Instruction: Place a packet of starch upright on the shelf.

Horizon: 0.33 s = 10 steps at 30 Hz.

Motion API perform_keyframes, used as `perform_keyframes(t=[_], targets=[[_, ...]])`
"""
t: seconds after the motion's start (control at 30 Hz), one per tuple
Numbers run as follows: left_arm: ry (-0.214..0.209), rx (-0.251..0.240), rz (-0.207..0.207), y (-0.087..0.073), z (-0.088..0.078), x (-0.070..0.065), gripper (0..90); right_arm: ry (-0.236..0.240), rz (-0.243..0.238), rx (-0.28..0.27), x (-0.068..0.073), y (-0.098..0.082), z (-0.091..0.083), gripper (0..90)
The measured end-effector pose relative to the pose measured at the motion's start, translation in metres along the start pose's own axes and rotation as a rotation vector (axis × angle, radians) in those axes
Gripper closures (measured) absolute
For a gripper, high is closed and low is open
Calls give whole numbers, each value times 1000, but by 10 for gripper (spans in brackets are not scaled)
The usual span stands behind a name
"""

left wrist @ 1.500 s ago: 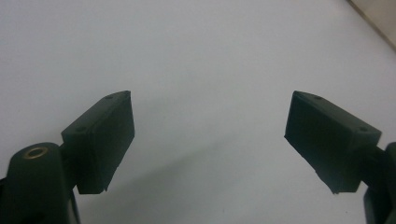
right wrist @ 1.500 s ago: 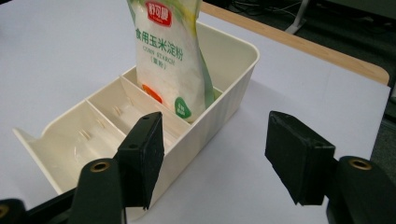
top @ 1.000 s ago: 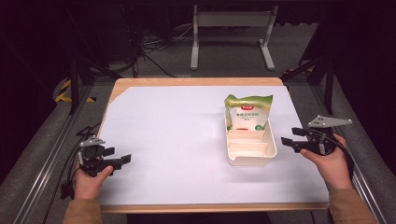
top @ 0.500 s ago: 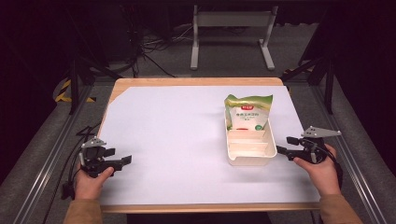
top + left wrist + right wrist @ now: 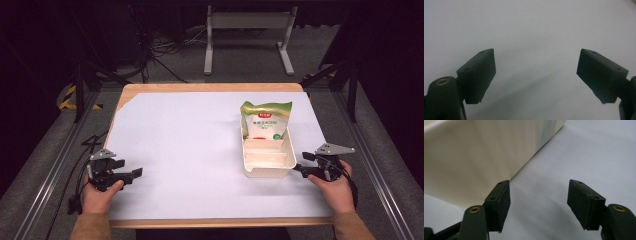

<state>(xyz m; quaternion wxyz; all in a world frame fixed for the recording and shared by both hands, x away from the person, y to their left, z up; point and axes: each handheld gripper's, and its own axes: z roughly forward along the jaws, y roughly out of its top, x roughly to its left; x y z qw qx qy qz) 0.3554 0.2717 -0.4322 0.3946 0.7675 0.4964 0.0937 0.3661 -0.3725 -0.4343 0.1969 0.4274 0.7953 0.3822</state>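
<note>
Your right gripper [image 5: 302, 162], jaws apart, sits just beside the tray [image 5: 266, 171] holding a green bag [image 5: 265, 120] with unreadable print, while your left gripper [image 5: 131, 168] rests open.

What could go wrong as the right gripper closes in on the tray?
1. The right gripper is open at the near corner of the tray; one jaw sits close to the wall, so it may shove the light tray rather than clamp it.
2. The bag leans in the tray's far end; a nudge or tilt could tip it out.
3. The left gripper is open and far off, so it cannot steady anything.
</note>
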Motion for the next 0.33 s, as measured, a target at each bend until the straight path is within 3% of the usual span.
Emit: perform_keyframes(t=[0.33], targets=[[-1, -5, 6, 0, 0, -1, 163, -9, 2, -38, 3, 2, -6, 350]])
